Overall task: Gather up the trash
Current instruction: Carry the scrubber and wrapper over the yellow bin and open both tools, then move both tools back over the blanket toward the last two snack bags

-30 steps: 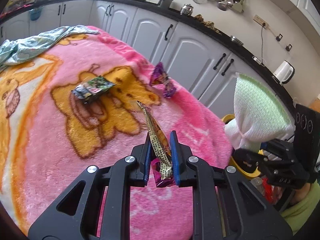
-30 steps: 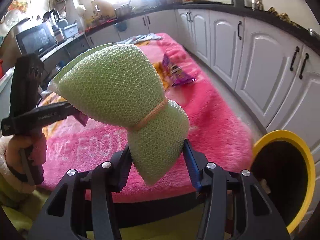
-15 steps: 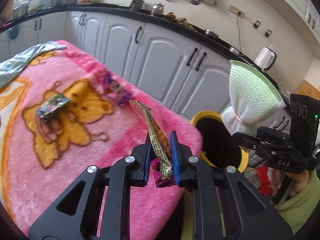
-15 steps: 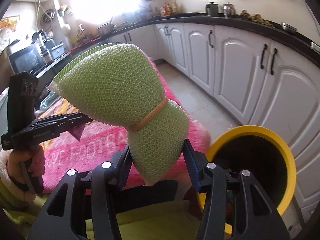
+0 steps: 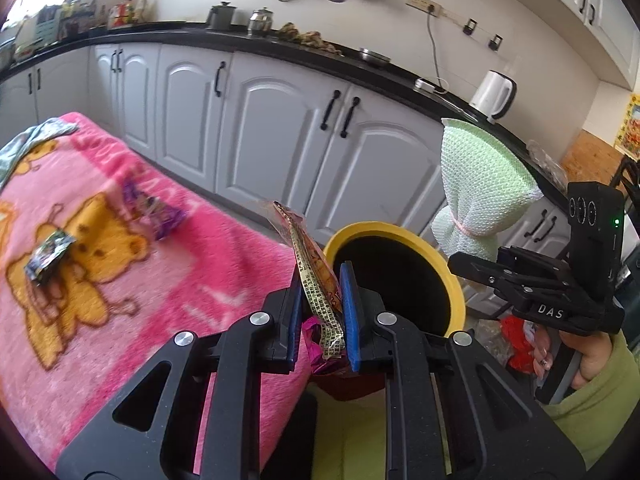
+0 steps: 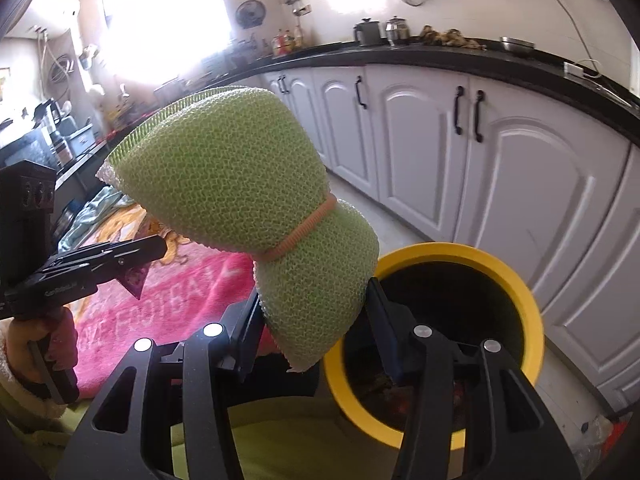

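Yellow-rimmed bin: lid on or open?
Open. The bin shows a bare yellow rim around a dark interior, no lid visible; some reddish trash lies at the bottom.

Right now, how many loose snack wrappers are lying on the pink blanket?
2. A crumpled purple wrapper lies near the pink fleece blanket's far edge, and a dark green crumpled wrapper lies left of it on the bear print. More may be out of frame.
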Motion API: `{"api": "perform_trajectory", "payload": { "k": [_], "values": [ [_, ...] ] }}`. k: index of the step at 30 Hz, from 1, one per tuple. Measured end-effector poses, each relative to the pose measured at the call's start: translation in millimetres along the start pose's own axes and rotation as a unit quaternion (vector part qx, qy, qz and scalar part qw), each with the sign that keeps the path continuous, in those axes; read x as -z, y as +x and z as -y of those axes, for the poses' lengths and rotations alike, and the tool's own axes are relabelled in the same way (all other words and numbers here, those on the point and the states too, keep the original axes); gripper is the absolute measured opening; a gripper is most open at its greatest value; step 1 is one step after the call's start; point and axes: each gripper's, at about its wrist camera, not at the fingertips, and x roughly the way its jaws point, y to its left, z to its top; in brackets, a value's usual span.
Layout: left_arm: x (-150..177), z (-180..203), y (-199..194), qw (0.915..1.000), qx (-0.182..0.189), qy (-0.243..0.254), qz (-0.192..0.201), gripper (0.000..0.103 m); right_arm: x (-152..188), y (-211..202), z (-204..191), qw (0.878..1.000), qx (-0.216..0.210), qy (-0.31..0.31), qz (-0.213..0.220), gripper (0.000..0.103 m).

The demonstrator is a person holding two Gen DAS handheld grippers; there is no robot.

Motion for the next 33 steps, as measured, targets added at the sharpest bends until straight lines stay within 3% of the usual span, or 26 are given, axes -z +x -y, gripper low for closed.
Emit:
{"api": "perform_trajectory", "payload": {
  "k": [18,22,24,26,33],
  "values": [
    [-12.3,72.2,62.1,0.9965,0.04,0.067,-0.03,0.012,21.2,-9.2,62.5,0.996,0.039,0.075,-0.005,0.047],
    [-16.3,80.1,81.6,0.9953,0.06,0.061,-0.044,0.014,27.1,-5.4,80.0,0.993,0.056,0.105,-0.01,0.053],
    [-19.1,83.9,90.1,0.9951,0.064,0.061,-0.044,0.021,29.3,-4.8,88.9,0.99,0.067,0.124,-0.012,0.064],
    [-20.6,83.9,96.8,0.9953,0.061,0.057,-0.048,0.043,32.7,-6.2,98.9,0.987,0.078,0.143,-0.01,0.071],
    [-18.5,52.2,90.6,0.9985,0.027,0.027,-0.038,0.062,31.1,-5.7,97.5,0.987,0.076,0.143,-0.005,0.074]
  ]
}}
